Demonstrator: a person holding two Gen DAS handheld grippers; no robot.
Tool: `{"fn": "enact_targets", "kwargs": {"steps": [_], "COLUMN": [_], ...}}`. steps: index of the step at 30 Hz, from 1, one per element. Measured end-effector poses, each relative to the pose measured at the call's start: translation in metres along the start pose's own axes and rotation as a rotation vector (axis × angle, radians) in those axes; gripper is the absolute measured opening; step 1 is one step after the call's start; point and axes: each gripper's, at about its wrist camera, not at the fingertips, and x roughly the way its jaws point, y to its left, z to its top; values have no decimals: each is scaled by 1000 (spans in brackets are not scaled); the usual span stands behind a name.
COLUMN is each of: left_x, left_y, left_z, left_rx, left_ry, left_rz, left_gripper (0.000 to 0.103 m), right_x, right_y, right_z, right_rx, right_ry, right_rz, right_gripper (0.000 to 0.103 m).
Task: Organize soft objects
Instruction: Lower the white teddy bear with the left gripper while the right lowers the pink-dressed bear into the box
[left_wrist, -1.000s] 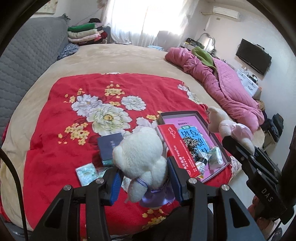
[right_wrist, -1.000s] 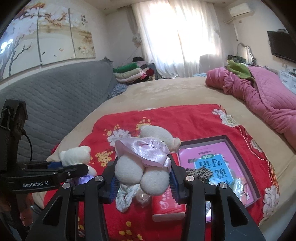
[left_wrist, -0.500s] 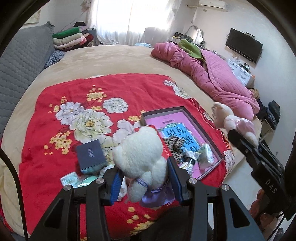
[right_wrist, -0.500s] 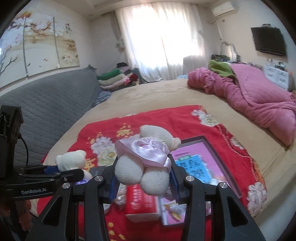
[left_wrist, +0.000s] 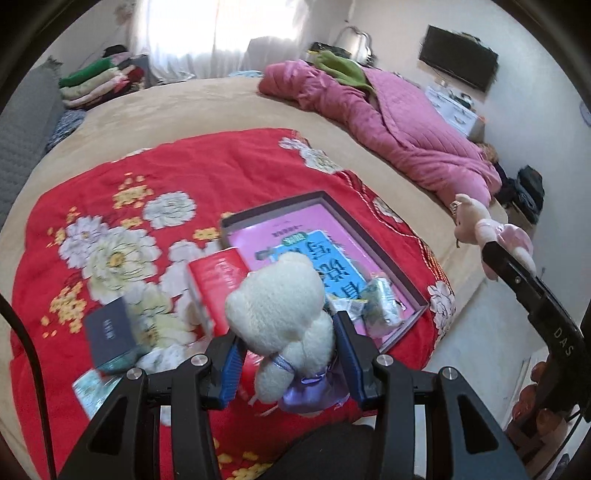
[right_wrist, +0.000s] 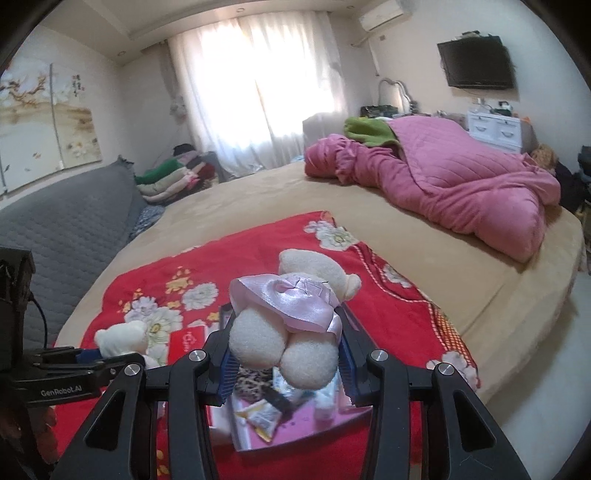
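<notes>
A home bedroom — big bed (right_wrist: 258, 192), curtained window (right_wrist: 258, 85), wall-mounted television (right_wrist: 476, 66), folded clothes (right_wrist: 173, 181) — lived-in.

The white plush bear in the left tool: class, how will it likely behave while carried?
The white plush bear probably squashes: the left tool pinches its fuzzy body. It seems light. Its head, unsupported above the pads, may flop.

Two plush bears (left_wrist: 280, 306) (right_wrist: 291, 317), one shallow box (left_wrist: 373, 240), one red book (left_wrist: 218, 284), one pink quilt (right_wrist: 461, 177).
</notes>
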Motion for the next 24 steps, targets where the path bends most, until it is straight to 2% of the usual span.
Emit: {"fn": "enact_targets", "kwargs": {"steps": [6,16,24], "left_x": [32,79,114], "left_y": [-22,-33,-37], "left_z": [10,15,13], "left_rx": [38,54,64], "left_ry": [40,103,163], "left_rz": [-8,4,14], "left_gripper": [46,46,46], "right_x": [12,43,79], "right_y": [-17,-43,-53], "right_z": [-5,-13,-31], "right_rx": [11,16,-8], "right_ry": [18,61,136], "right_rz": [-33,-64,-88], "right_gripper": [46,46,46]}}
